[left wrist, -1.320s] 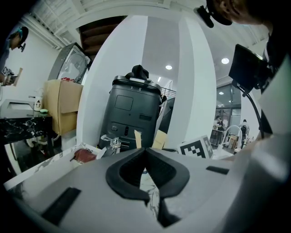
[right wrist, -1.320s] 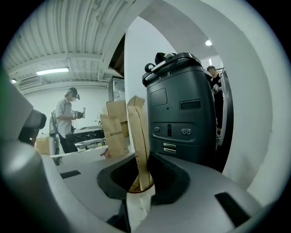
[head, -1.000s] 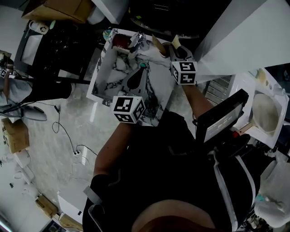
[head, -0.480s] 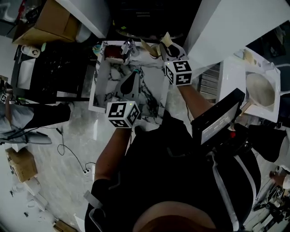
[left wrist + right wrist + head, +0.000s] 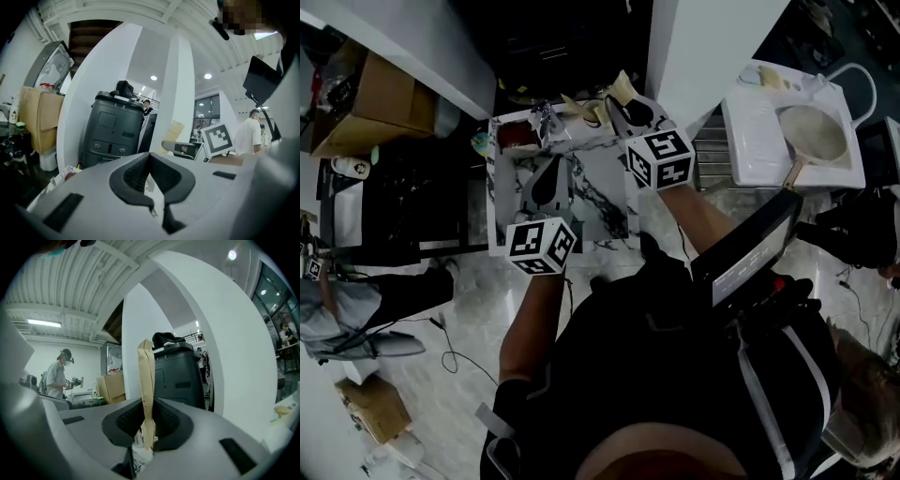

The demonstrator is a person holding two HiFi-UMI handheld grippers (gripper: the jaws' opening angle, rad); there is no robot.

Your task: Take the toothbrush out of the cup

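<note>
My right gripper (image 5: 147,420) is shut on a flat tan strip (image 5: 146,380) that stands upright between its pads; it looks like a paper-wrapped item, and I cannot make out a toothbrush in it. In the head view the right gripper (image 5: 623,108) holds that tan strip (image 5: 623,89) over the far edge of the marbled table (image 5: 609,211). My left gripper (image 5: 546,180) hangs over the table's middle, shut and empty, with its jaws (image 5: 151,161) meeting at the tips. A dark red object (image 5: 517,134) sits at the table's far left corner; I cannot tell if it is the cup.
A dark grey machine (image 5: 112,126) and a white pillar (image 5: 225,348) stand beyond the table. Cardboard boxes (image 5: 370,108) lie at the left, a white sink unit (image 5: 792,136) at the right. A person (image 5: 58,376) stands far off with grippers. Crumpled shiny wrapping (image 5: 546,117) lies beside the red object.
Both grippers have risen, the right one more, carrying the tan strip up with it. The head view has swung, so the table now lies smaller and further left.
</note>
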